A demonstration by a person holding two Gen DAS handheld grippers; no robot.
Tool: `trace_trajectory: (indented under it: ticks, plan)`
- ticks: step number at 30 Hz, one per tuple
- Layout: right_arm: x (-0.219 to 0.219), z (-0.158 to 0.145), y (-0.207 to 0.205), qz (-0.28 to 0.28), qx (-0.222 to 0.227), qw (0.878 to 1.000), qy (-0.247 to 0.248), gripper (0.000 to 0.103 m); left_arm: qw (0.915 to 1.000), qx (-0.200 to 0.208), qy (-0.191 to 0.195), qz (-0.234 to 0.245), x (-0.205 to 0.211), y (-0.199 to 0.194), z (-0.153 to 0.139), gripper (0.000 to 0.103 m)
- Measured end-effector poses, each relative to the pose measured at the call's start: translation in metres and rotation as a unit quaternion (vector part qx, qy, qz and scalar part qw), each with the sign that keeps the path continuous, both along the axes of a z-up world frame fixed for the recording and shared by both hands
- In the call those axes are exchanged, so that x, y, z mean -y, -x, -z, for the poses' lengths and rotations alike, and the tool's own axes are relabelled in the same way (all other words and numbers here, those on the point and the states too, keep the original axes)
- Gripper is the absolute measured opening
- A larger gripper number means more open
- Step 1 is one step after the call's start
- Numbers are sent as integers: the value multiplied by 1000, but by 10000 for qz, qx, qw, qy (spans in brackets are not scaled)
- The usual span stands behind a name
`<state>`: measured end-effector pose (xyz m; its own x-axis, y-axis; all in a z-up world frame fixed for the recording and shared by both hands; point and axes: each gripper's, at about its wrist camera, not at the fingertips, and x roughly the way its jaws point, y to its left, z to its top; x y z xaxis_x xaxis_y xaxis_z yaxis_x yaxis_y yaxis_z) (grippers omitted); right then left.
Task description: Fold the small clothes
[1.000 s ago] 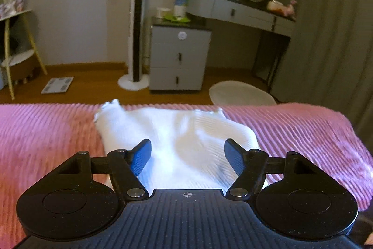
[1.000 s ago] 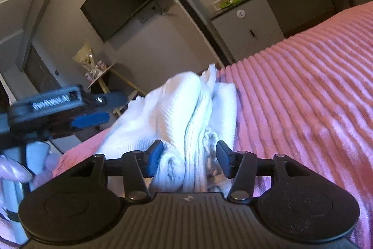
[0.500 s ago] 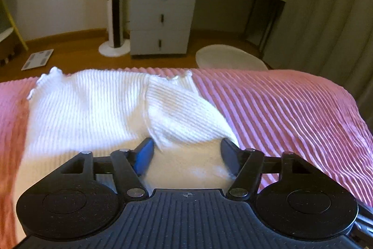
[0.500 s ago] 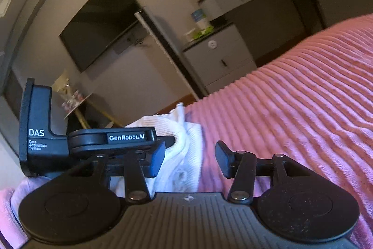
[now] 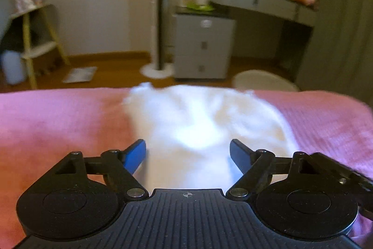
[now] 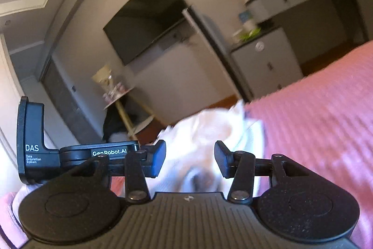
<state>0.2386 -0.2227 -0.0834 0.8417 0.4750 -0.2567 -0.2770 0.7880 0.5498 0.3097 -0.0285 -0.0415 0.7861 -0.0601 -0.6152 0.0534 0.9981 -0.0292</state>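
A white ribbed knit garment (image 5: 198, 116) lies partly folded on the pink bed cover (image 5: 58, 123), blurred by motion. My left gripper (image 5: 186, 146) hovers over its near edge. Its jaws are opening, the cloth shows between the fingers and neither pad presses on it. In the right wrist view the same garment (image 6: 209, 127) lies bunched just beyond my right gripper (image 6: 190, 151). The right fingers stand half apart with cloth behind the gap and nothing pinched. The left gripper's body (image 6: 32, 146) sits close at the left of that view.
Beyond the bed's far edge stand a grey drawer cabinet (image 5: 202, 46), a tower fan (image 5: 159, 15), a dressing table (image 5: 256, 1) with a round mirror, a white stool (image 5: 263, 83) and a wooden shelf (image 5: 35, 39). A scale (image 5: 80, 74) lies on the floor.
The left gripper has drawn back from the garment and its jaws have widened. The right gripper has risen slightly and no longer has the bunched cloth between its fingers.
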Motion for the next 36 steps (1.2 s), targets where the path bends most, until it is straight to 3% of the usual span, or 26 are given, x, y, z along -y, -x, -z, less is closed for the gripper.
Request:
trace_trajectory:
  ticks: [3,8,14,20,22,24,27,32,36]
  plan:
    - [-20,5,-3,-175,-101,9982,561,46,9998,-140,-49,-113,-8,-1,3,84]
    - [-33,18,-6,-107,-164,9885,1500,30,9995,-274,142,-76,-14,-8,8,85]
    - [-24,21,-10,-169,-223,9913,1285,30,9995,-216,210,-87,-14,-12,15,88]
    - [-21,4,-23,-62,-443,9915,1221,30,9987,-232,431,-138,-18,-13,23,91]
    - [-28,-5,-30,-36,-393,9898,1372,31,9987,-187,461,-106,-21,-13,20,91]
    - [-41,-14,-45,-32,-362,9821,1850,32,9986,-155,504,-104,-25,-14,20,91]
    - [-54,0,-78,-138,-712,9690,2362,32,9973,-283,680,-51,-30,-20,31,93]
    - [-57,5,-93,-215,-692,9643,2546,32,9922,-471,1113,-297,-41,-11,34,94]
    - [-52,-9,-68,-6,-764,9663,2460,35,9922,-383,1141,-337,-45,20,23,95]
